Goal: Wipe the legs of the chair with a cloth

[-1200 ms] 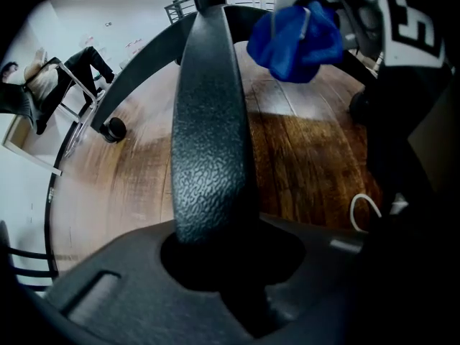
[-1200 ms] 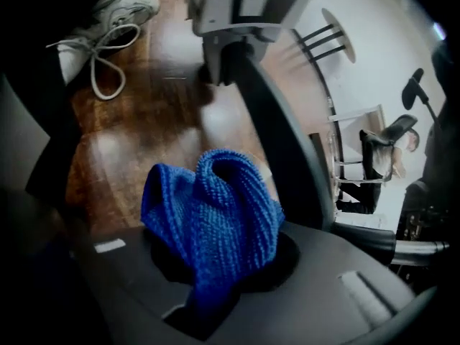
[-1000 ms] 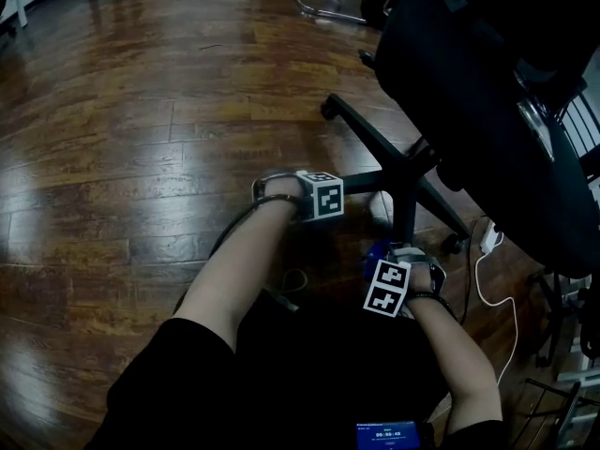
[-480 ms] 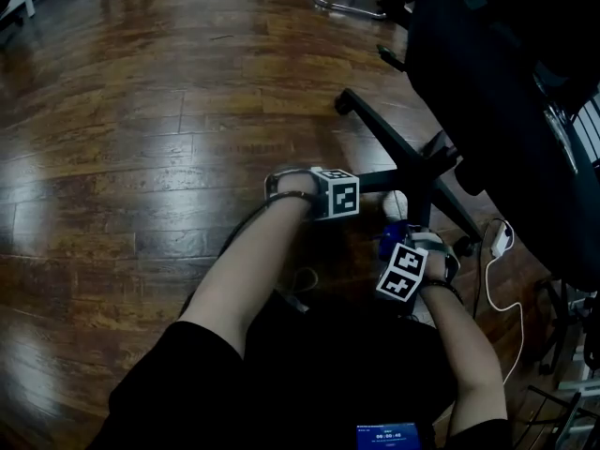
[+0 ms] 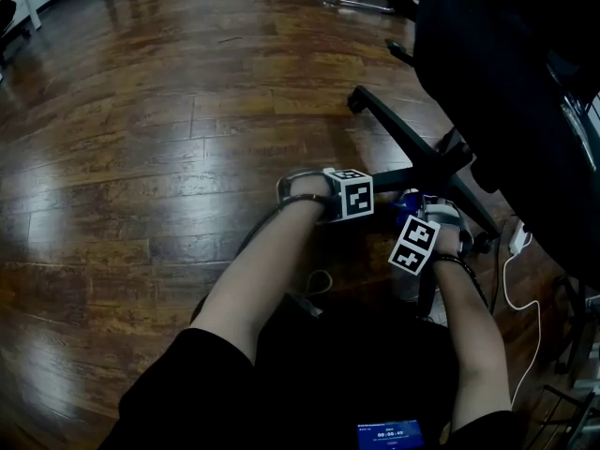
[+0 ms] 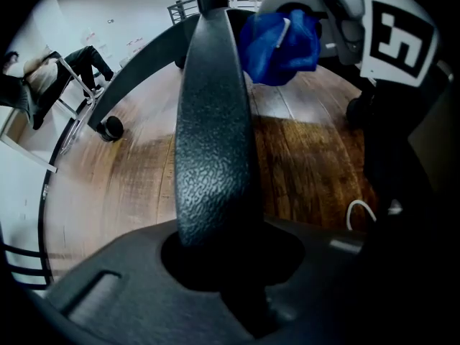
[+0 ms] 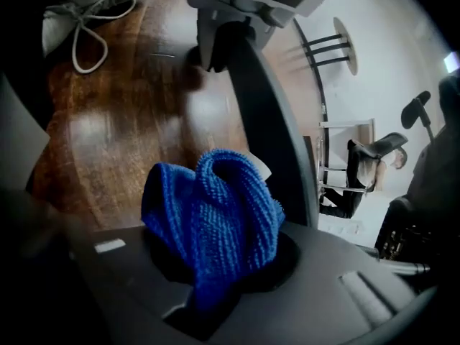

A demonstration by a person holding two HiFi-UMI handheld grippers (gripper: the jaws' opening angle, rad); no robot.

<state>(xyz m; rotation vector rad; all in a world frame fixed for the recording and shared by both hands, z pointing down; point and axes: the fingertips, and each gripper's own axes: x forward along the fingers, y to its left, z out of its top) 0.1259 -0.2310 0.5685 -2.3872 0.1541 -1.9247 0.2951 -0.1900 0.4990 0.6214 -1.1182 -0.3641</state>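
- Occupying the upper right of the head view, the office chair (image 5: 506, 73) is standing on the wooden floor (image 5: 141, 157), with its star base spreading toward frame centre.
- The chair leg (image 6: 212, 121) being worked on is running up the middle of the left gripper view. The left gripper (image 6: 223, 261) is clamping it between its jaws, bracing the base.
- The right gripper (image 7: 215, 272) is pinching the blue cloth (image 7: 212, 214), bunched, at lower centre of its view, just left of the same leg. Contact with the leg cannot be confirmed.
- Judged step: wiping of this leg is getting under way. The next move is calling for the cloth to be pressed onto the textured top face, drawn along it toward the braced end, then passed around both sides.
- Both marker cubes (image 5: 356, 195) are showing only black-and-white square patterns. The small screen (image 5: 389, 434) at the bottom edge is showing digits too small to read.
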